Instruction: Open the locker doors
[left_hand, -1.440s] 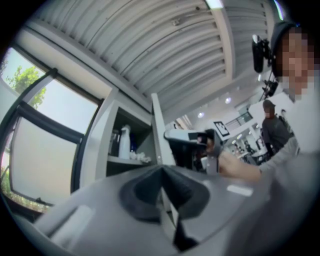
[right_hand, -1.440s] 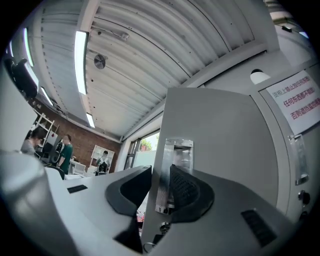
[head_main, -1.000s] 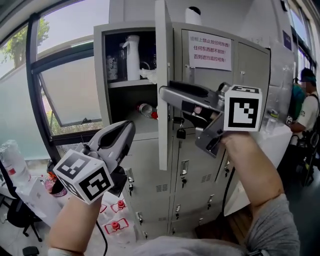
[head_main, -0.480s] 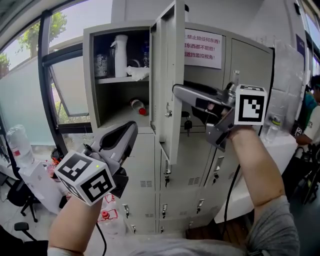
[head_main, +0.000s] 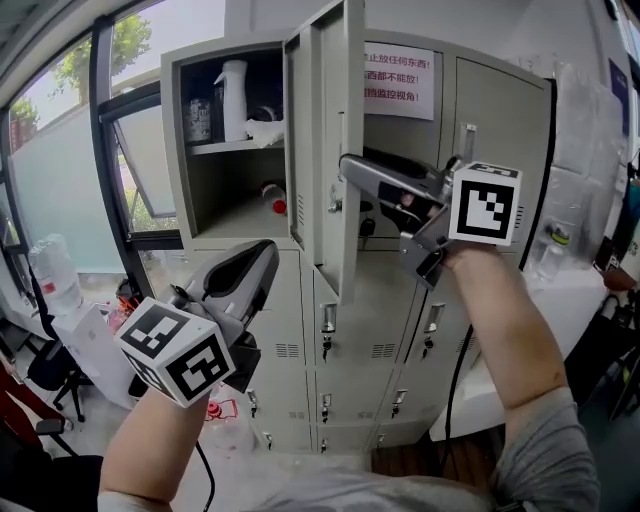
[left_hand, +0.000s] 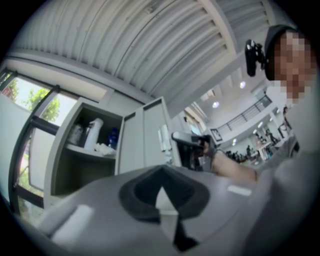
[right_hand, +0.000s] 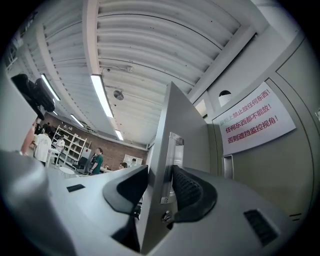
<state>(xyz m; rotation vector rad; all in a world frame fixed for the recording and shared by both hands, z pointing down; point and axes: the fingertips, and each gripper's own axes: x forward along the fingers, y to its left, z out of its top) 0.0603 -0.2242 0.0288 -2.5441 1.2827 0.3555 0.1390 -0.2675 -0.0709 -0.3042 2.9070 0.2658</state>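
A grey metal locker (head_main: 480, 150) stands ahead; its upper-left door (head_main: 335, 150) hangs open. My right gripper (head_main: 345, 168) straddles this door's free edge (right_hand: 175, 130) at handle height. Its jaws have just been opening: the thin door edge sits between them, and the ribbed pad (right_hand: 186, 189) is slightly off the metal. My left gripper (head_main: 262, 255) is held lower left, in front of the locker and touching nothing. Its jaws meet along a seam with nothing between them (left_hand: 161, 196). The left gripper view also shows the open door (left_hand: 150, 135) and the right gripper (left_hand: 189, 144).
The open compartment holds a white spray bottle (head_main: 232, 98) on a shelf and a red-capped bottle (head_main: 268, 195) lying below. A paper notice (head_main: 400, 80) is stuck on the neighbouring door. Shut lower doors (head_main: 345, 330), a window (head_main: 60, 170) left, a white counter (head_main: 565, 290) right.
The door has swung wider, showing more of its face, with the right gripper still at its edge. Both grippers have shifted sideways, and the locker now sits more centrally in view.
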